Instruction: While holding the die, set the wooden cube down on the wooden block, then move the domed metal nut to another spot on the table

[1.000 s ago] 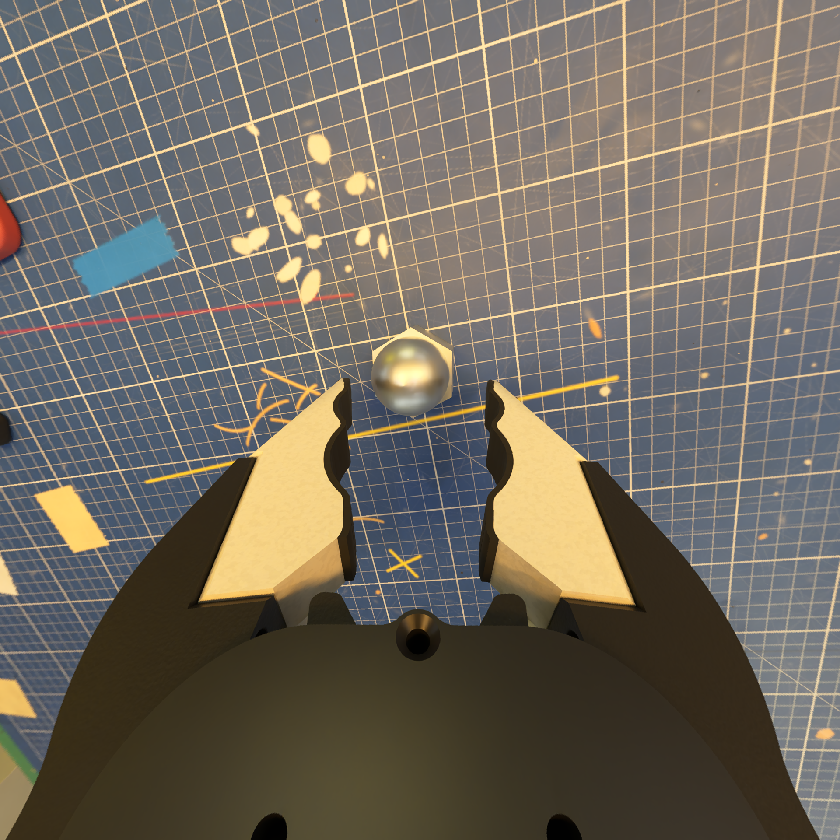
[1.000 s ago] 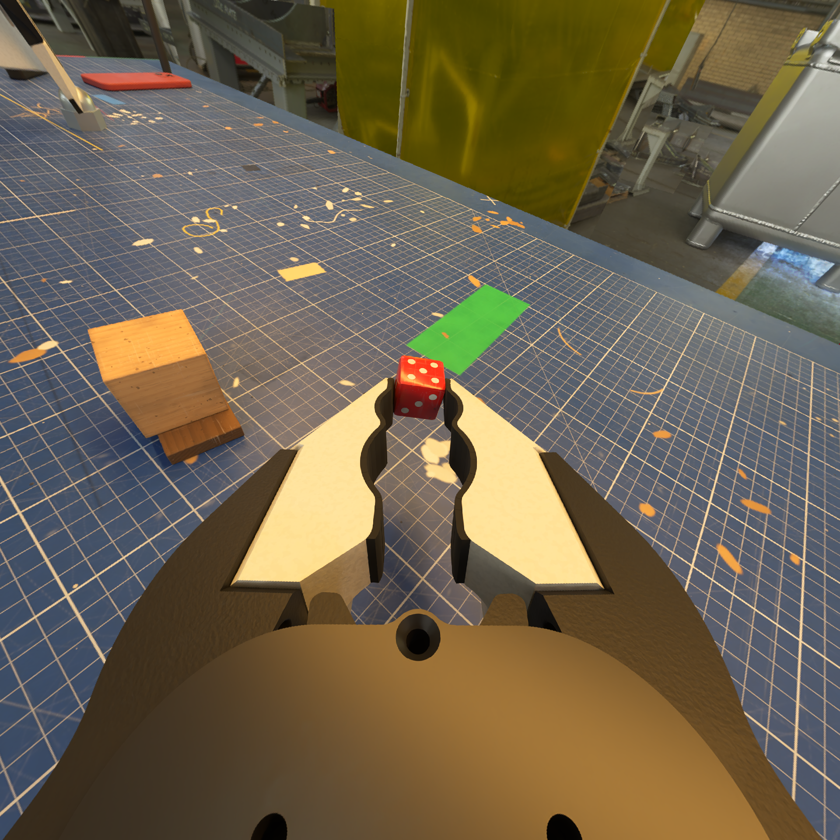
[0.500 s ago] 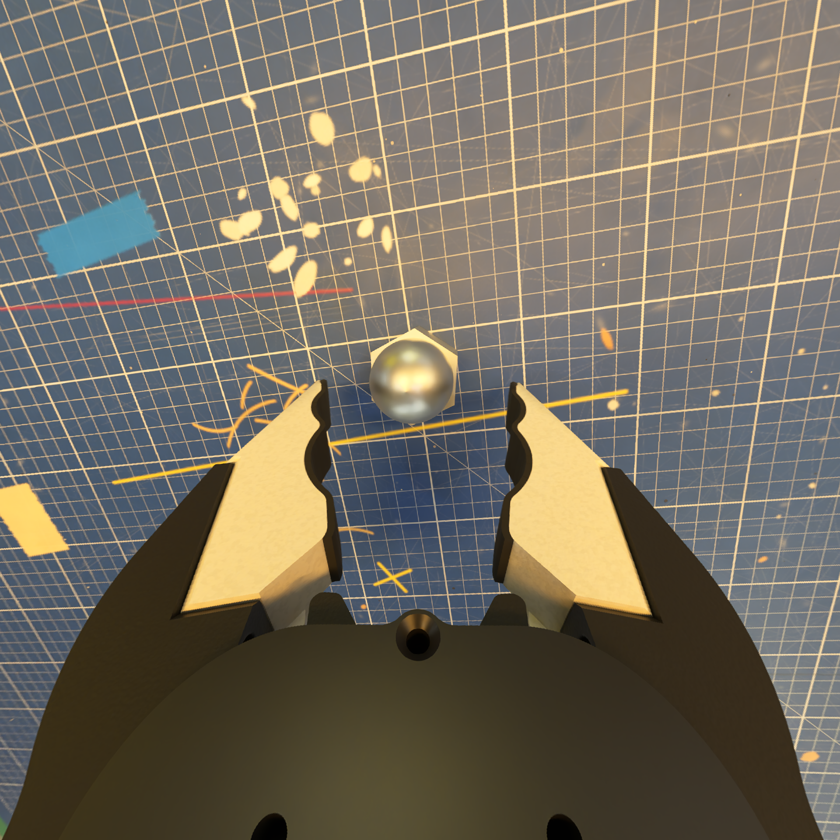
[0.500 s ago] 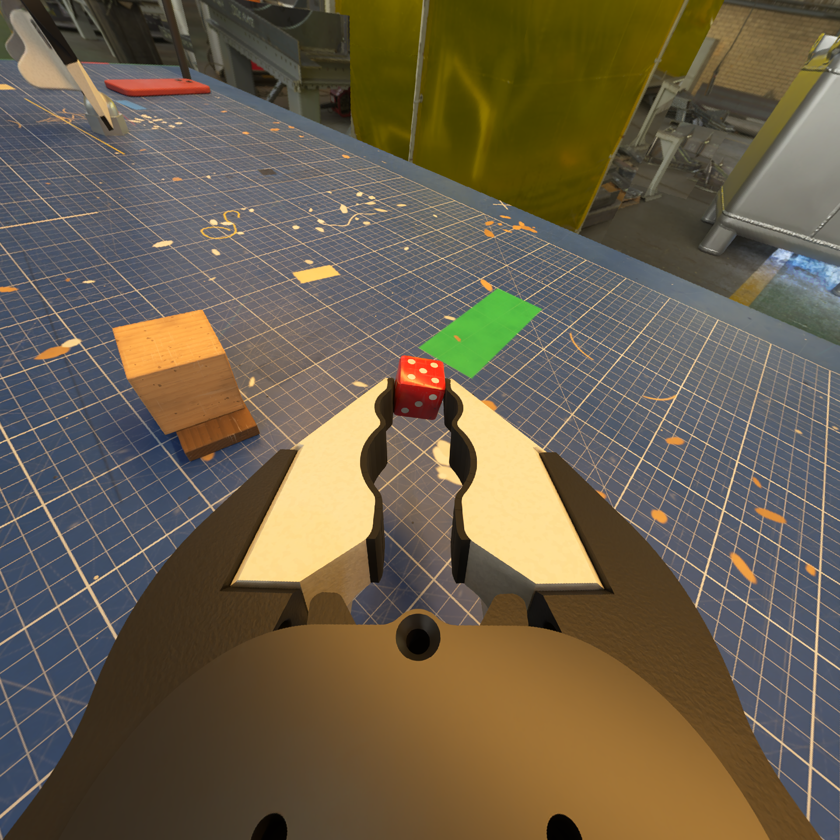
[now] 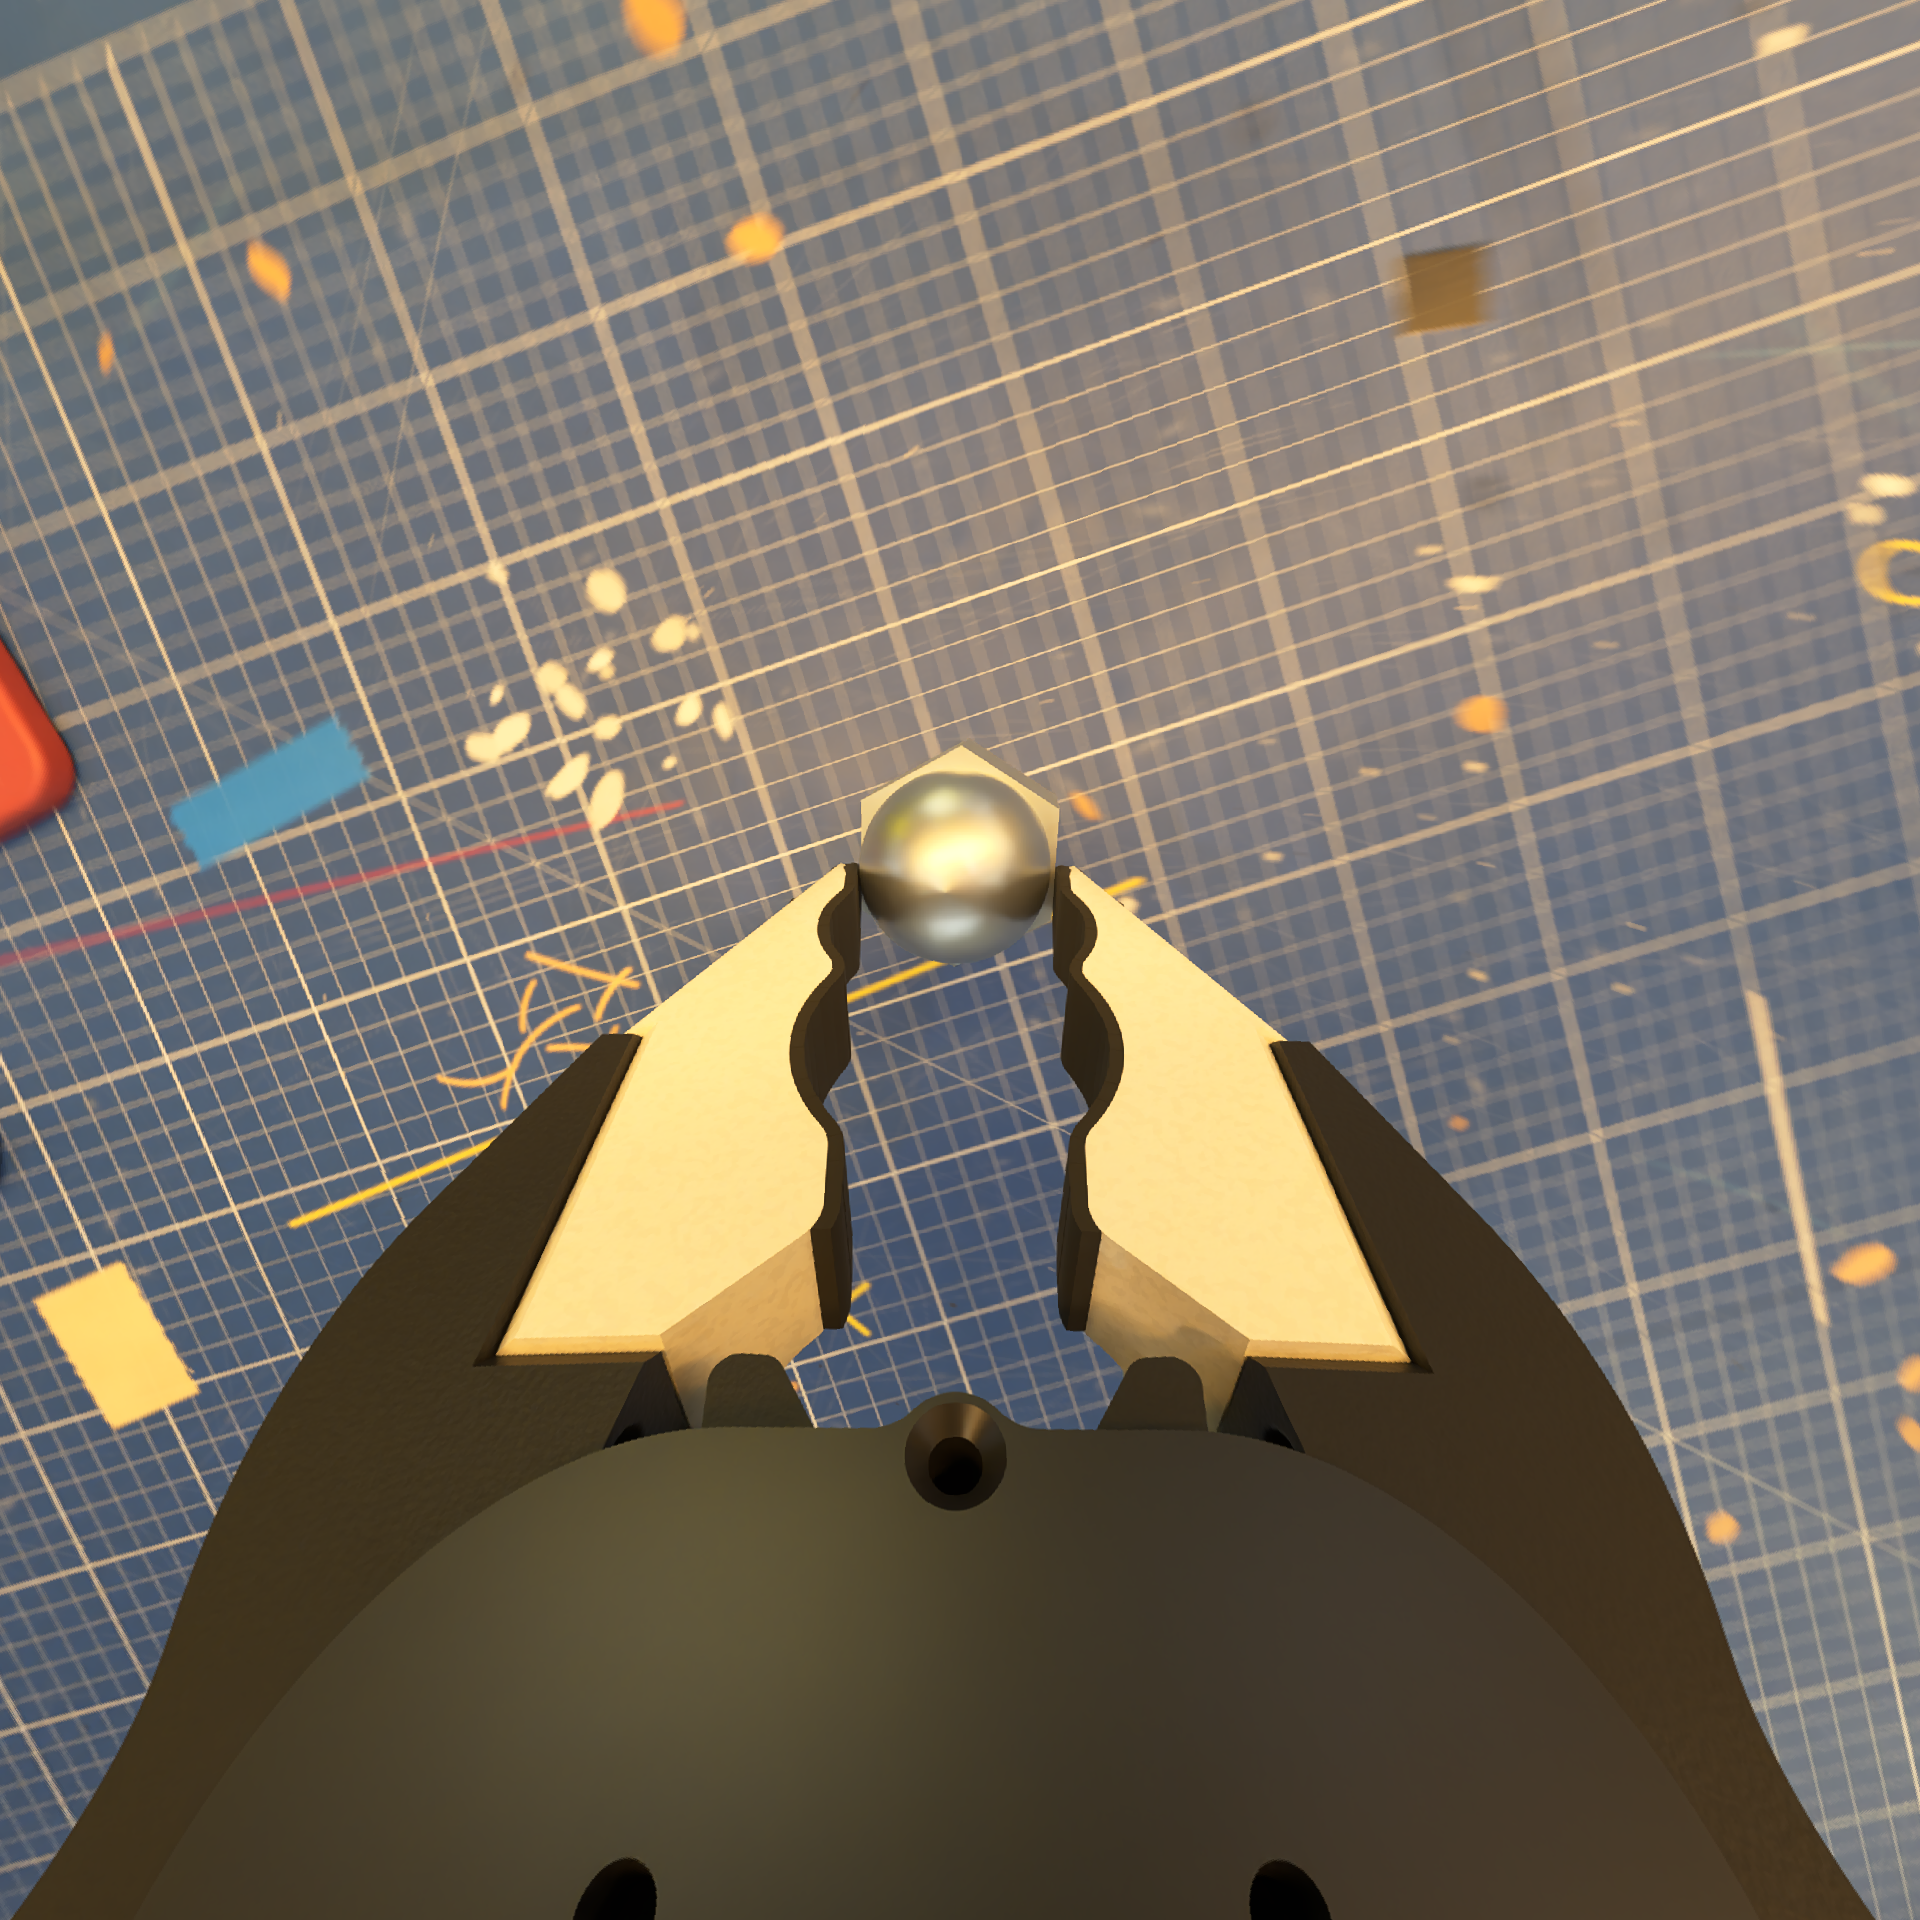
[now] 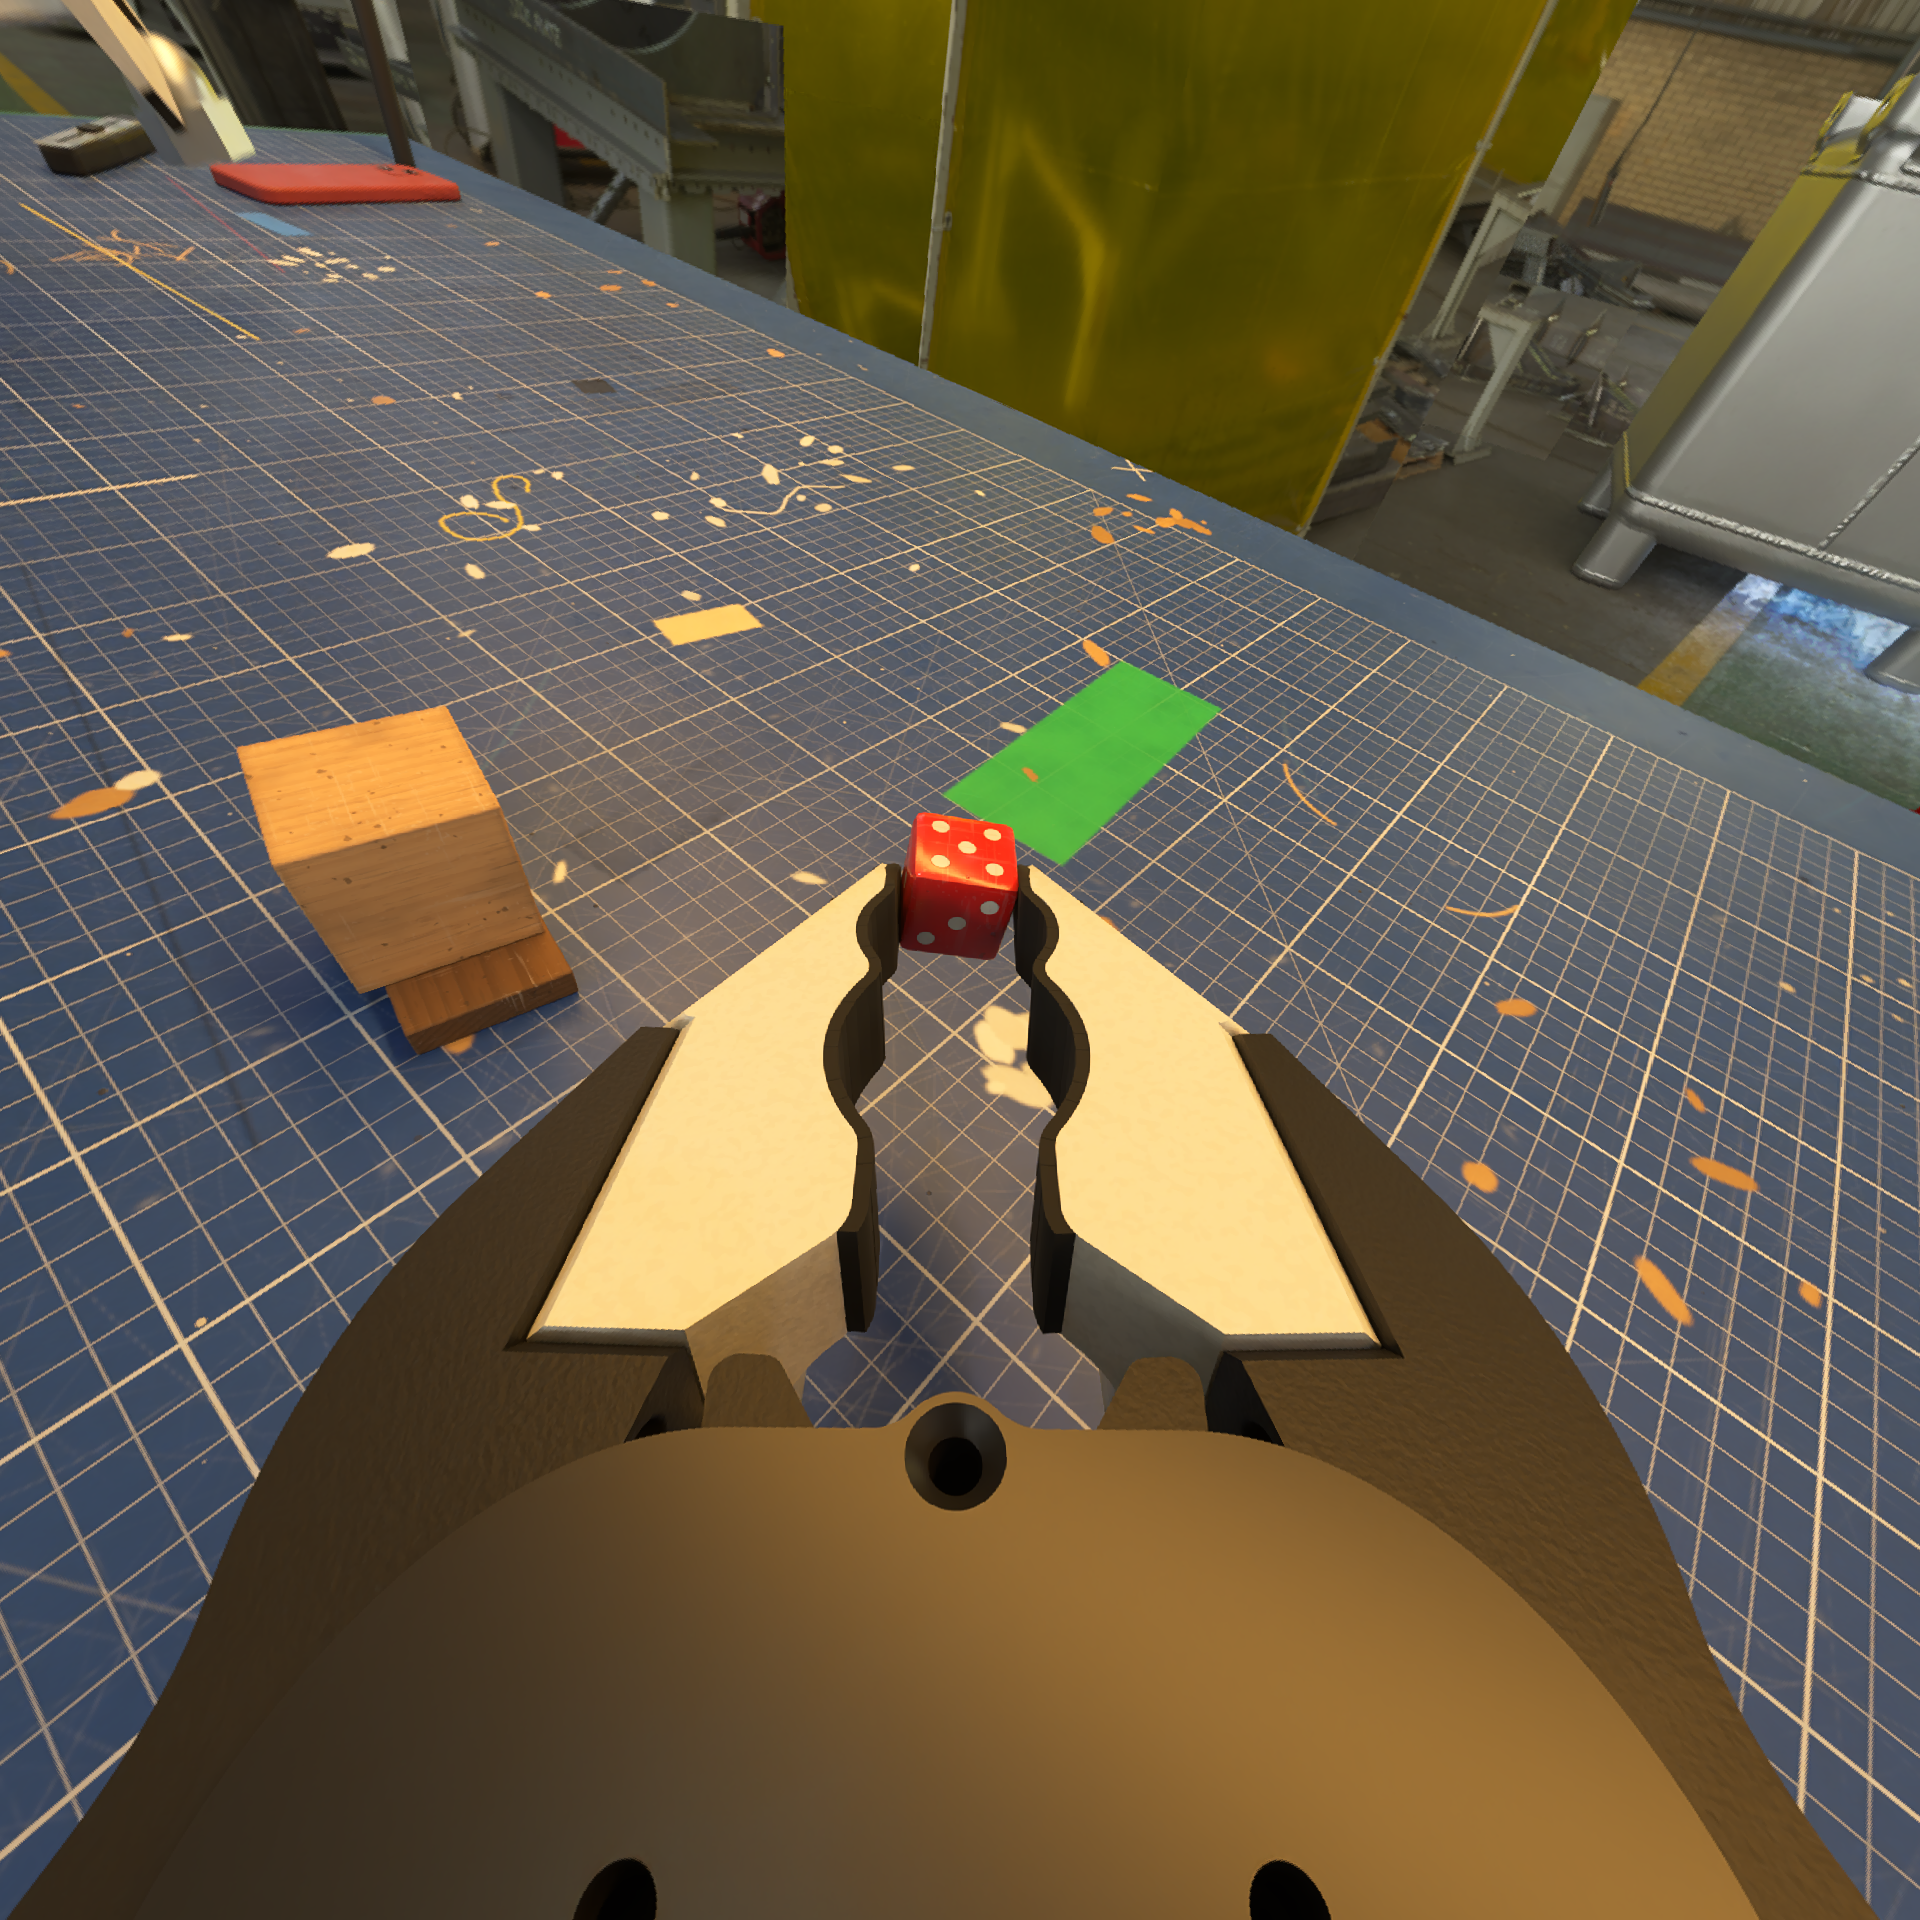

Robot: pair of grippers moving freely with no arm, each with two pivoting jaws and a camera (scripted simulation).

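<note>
The left tongs (image 5: pixel 956 883) are clenched on the nut (image 5: pixel 954 871), pinching its dome at the very tips, apparently clear of the counter (image 5: pixel 1351 623). The right tongs (image 6: pixel 956 894) grip the die (image 6: pixel 958 898) above the counter, and the cube (image 6: pixel 387 844) already sits on the block (image 6: pixel 488 995). Since a rounded dome held only at the tips can slip, the carry should be slow and level, then the nut lowered to a bare patch of grid before letting go, with the die kept steady.

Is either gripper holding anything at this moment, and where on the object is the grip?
Left gripper: shut on the domed metal nut, fingertips on its opposite sides. Right gripper: shut on the red die, fingertips on two opposite faces.
</note>
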